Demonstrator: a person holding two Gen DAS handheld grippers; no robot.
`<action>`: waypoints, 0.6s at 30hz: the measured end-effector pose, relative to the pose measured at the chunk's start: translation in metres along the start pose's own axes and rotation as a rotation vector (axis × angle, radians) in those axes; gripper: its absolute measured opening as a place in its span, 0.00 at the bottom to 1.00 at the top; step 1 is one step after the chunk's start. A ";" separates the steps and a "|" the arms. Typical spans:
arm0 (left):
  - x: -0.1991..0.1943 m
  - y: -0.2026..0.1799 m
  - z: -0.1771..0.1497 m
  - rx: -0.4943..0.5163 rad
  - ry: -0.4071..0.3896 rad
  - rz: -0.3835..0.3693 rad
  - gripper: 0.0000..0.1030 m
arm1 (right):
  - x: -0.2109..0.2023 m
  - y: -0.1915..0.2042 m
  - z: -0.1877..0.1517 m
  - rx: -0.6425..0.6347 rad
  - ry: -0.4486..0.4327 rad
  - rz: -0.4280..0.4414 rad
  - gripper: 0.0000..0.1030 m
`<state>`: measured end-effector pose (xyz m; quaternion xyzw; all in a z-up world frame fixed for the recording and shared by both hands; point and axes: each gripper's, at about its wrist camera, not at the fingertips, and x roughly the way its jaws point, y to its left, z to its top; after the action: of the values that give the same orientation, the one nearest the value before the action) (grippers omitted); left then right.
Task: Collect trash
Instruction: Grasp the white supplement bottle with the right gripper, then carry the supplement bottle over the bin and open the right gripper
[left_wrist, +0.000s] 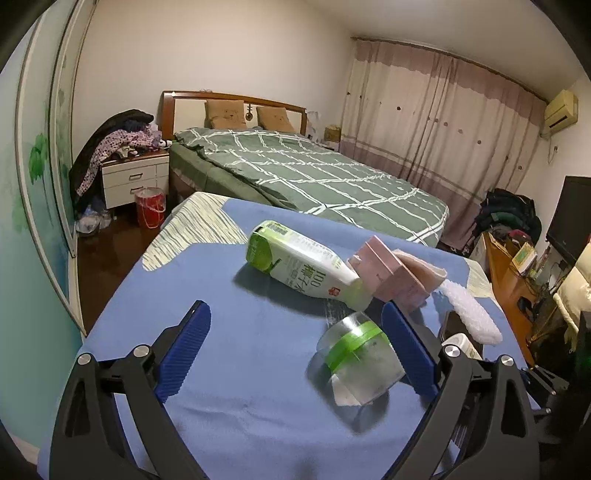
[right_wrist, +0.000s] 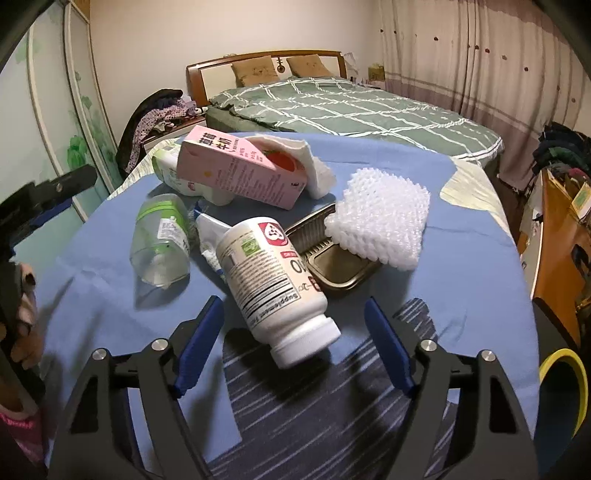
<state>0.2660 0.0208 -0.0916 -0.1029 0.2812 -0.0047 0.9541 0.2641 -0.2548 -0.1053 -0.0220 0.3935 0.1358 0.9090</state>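
bed (left_wrist: 314, 173) | 2 pillows (left_wrist: 224, 113) | curtains (left_wrist: 436, 110) | nightstand (left_wrist: 135, 177) | red bucket (left_wrist: 149, 206)

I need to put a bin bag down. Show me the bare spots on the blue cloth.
Bare: the blue cloth left of the clear bottle, and the right side beyond the foam net. Crowded: the middle, around the pink carton, white pill bottle and brown tray.

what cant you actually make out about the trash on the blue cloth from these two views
- Left wrist view: the dark tray is mostly hidden behind the right jaw and the white foam netting.
- Right wrist view: the green-and-white bottle is largely covered by the pink carton.
- Right wrist view: the crumpled wrapper is half hidden behind the white supplement bottle; its print is unreadable.
- Right wrist view: the yellow-rimmed bin is cut off by the frame edge.
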 end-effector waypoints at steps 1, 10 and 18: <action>0.001 -0.001 -0.001 0.006 0.000 0.000 0.90 | 0.001 0.000 -0.001 0.001 0.003 0.003 0.67; 0.003 -0.004 -0.002 0.002 0.009 0.001 0.90 | -0.002 0.006 -0.005 -0.020 -0.005 0.036 0.48; 0.007 -0.004 -0.005 0.007 0.025 0.001 0.90 | -0.030 0.005 -0.016 0.024 -0.034 0.045 0.48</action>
<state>0.2694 0.0151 -0.0982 -0.0995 0.2932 -0.0066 0.9508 0.2319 -0.2596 -0.0939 -0.0001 0.3800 0.1517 0.9125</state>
